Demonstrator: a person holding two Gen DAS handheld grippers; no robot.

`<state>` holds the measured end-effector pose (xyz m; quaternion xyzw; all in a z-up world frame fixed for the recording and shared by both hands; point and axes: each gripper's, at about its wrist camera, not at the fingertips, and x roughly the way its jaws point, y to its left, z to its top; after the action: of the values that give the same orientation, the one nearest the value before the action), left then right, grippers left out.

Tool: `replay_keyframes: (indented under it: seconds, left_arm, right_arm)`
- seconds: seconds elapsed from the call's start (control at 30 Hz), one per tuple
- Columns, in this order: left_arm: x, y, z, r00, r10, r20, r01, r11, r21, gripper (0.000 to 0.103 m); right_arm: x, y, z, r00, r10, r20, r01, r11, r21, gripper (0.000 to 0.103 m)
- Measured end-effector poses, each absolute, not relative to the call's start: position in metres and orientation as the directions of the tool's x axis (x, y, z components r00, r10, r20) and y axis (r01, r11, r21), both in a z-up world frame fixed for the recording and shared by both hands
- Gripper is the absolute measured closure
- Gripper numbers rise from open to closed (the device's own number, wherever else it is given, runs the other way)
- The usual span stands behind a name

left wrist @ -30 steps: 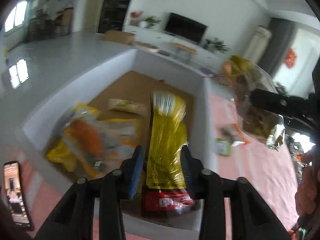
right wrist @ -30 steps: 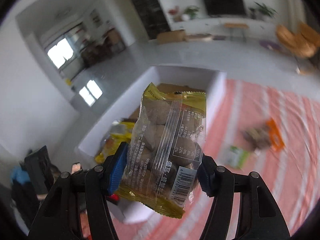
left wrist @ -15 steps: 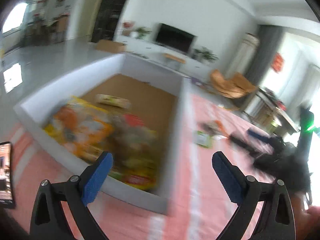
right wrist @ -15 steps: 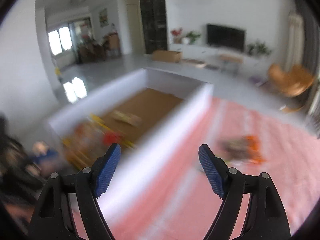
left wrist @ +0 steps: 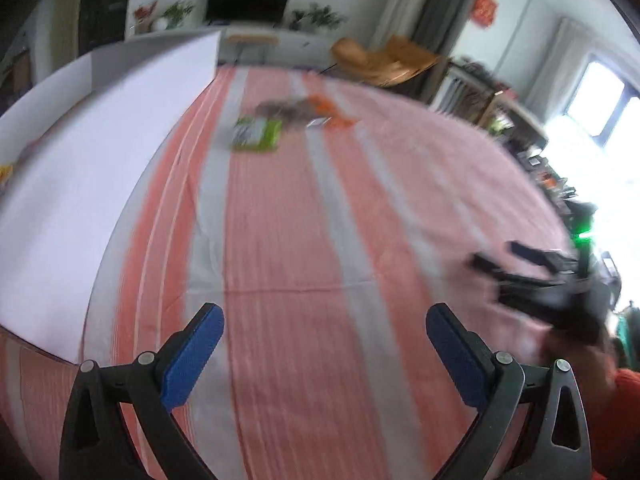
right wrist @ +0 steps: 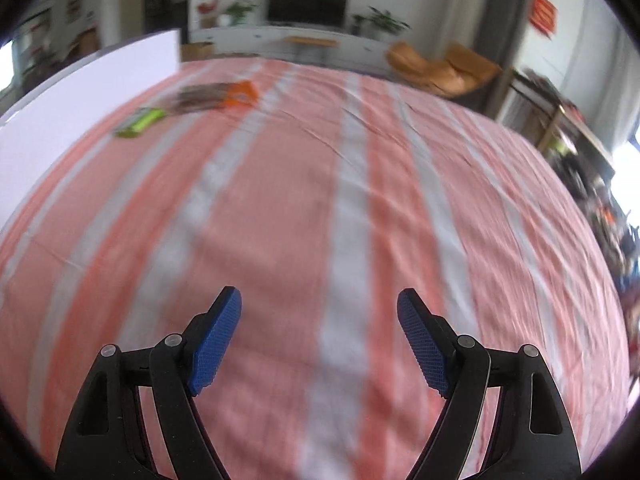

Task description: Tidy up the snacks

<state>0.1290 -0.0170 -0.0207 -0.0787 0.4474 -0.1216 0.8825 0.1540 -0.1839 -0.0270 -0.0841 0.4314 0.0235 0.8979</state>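
Both snack packets you gripped a second ago are gone from your grippers, and both views have swung off the white box (left wrist: 80,152) onto the striped cloth (left wrist: 304,240). Your left gripper (left wrist: 324,344) stands wide apart and empty, as does your right gripper (right wrist: 319,336). The remaining snacks lie far ahead near the box: a green packet (left wrist: 256,134) beside what looks like a brown and orange packet (right wrist: 218,96), blurred.
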Motion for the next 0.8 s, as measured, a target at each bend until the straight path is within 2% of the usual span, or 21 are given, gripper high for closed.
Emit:
replay_keyframes:
  seconds: [0.2, 0.37, 0.8]
  left_arm:
    - [0.141, -0.010, -0.049, 0.596, -0.169, -0.785, 0.083, 0.985, -0.149, 0.003]
    - [0.147, -0.026, -0.058, 0.581, -0.058, -0.812, 0.094, 0.996, -0.003, 0.000]
    - [0.143, -0.023, -0.057, 0.580, -0.066, -0.812, 0.097, 0.995, -0.012, 0.000]
  right_arm:
    - [0.164, -0.201, -0.027, 0.588, 0.064, -0.806, -0.087, 0.996, 0.016, 0.013]
    - [0.160, -0.200, -0.028, 0.587, 0.062, -0.807, -0.088, 0.996, 0.012, 0.012]
    - [0.160, -0.199, -0.027, 0.587, 0.062, -0.807, -0.088, 0.996, 0.013, 0.012]
